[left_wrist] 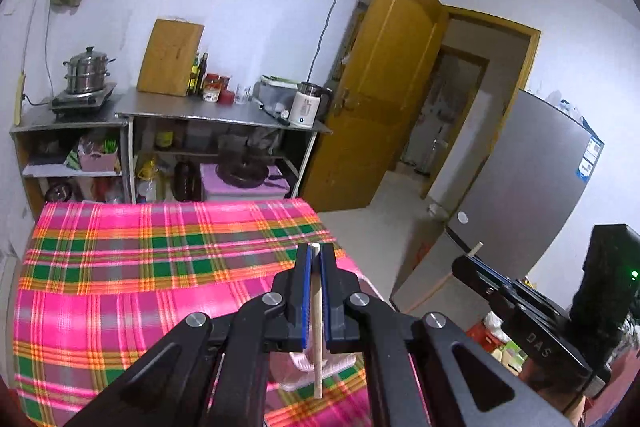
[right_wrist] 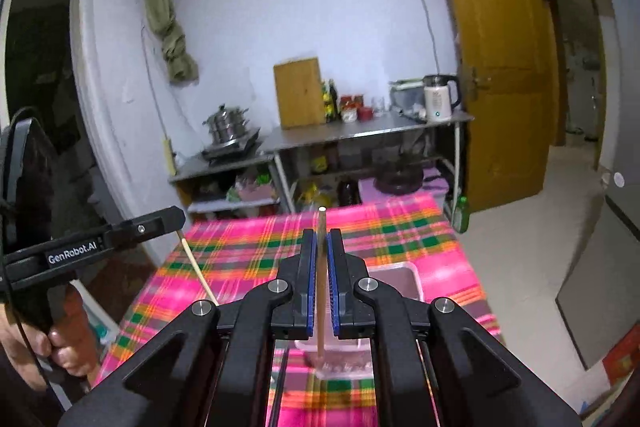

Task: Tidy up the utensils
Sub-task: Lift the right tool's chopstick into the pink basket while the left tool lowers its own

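My left claw (left_wrist: 316, 267) and right claw (right_wrist: 321, 251) each pinch one chopstick (left_wrist: 317, 323) upright above the tray (right_wrist: 400, 273), ready to drop in.

Plaid tablecloth (left_wrist: 160, 267), steel steamer pot (left_wrist: 87, 69), yellow door (left_wrist: 392, 87), kettle (right_wrist: 438, 99)

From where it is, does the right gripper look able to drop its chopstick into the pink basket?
Probably yes. The right gripper holds its chopstick upright above the basket, with nothing between; the left gripper is off to the side.
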